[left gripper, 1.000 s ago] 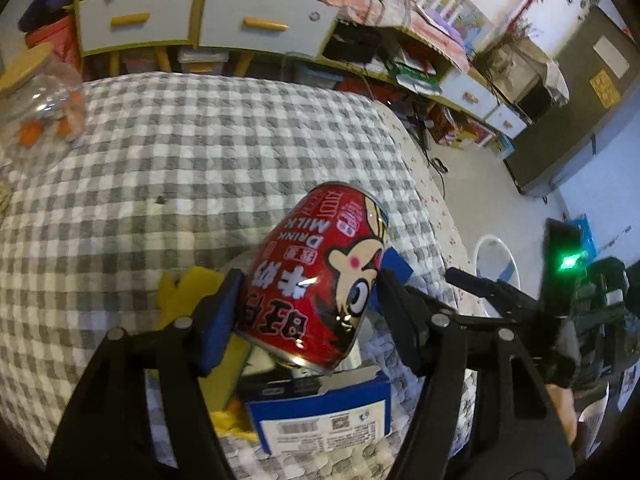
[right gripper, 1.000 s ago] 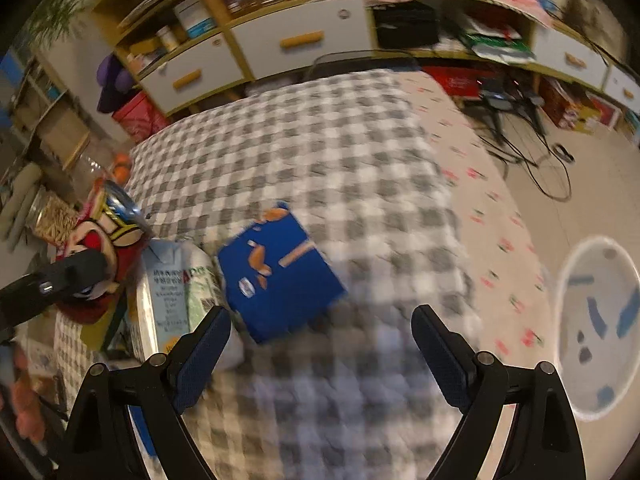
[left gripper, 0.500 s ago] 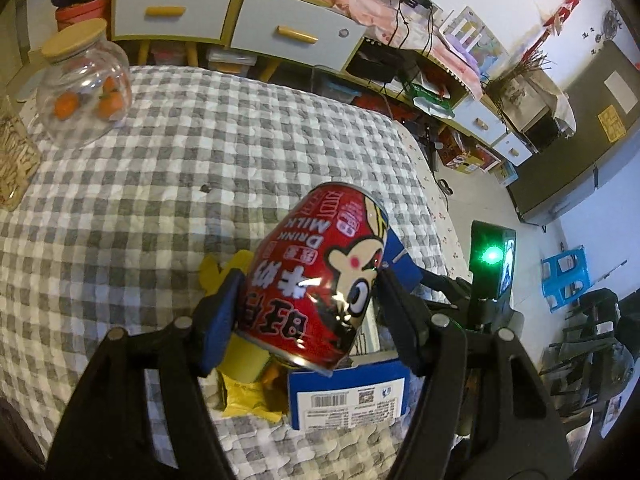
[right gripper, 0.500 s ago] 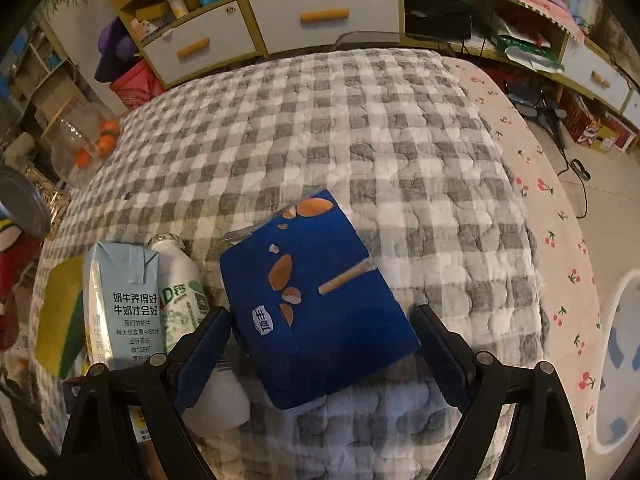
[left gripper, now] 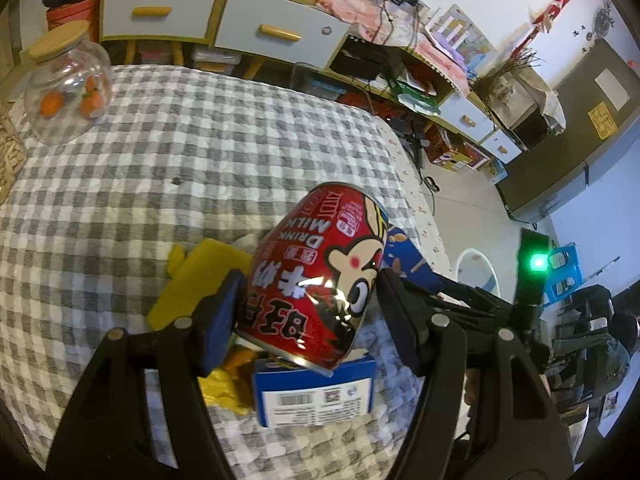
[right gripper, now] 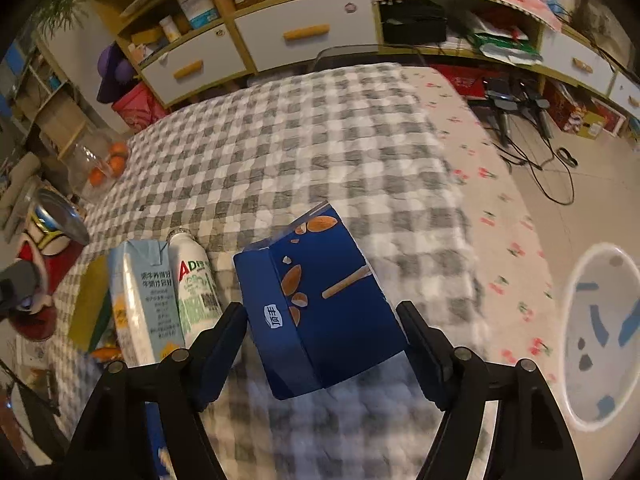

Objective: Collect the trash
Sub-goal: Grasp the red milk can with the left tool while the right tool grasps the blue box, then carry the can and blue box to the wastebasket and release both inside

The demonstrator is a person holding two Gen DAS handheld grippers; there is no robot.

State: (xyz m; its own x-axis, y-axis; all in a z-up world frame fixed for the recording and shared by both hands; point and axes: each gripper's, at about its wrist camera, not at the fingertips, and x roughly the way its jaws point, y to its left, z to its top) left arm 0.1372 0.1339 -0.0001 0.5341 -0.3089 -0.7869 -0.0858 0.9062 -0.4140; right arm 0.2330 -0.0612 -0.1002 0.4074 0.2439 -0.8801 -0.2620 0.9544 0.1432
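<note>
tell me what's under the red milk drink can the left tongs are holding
Below the red can, held tilted in the left tongs, lie a blue-and-white box and yellow packaging on the checkered cloth. The can covers whatever lies directly beneath it.

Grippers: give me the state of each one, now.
Left gripper: shut on the red milk-drink can.
Right gripper: open, its fingers either side of the blue box.

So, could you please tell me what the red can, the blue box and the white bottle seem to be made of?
The red can, held in the left tongs, looks like thin printed metal: glossy highlights, silvery rim. The blue box between the open right tongs seems to be matte printed cardboard, with folded creases. The white bottle is probably plastic with a printed label, though that is less certain.
</note>
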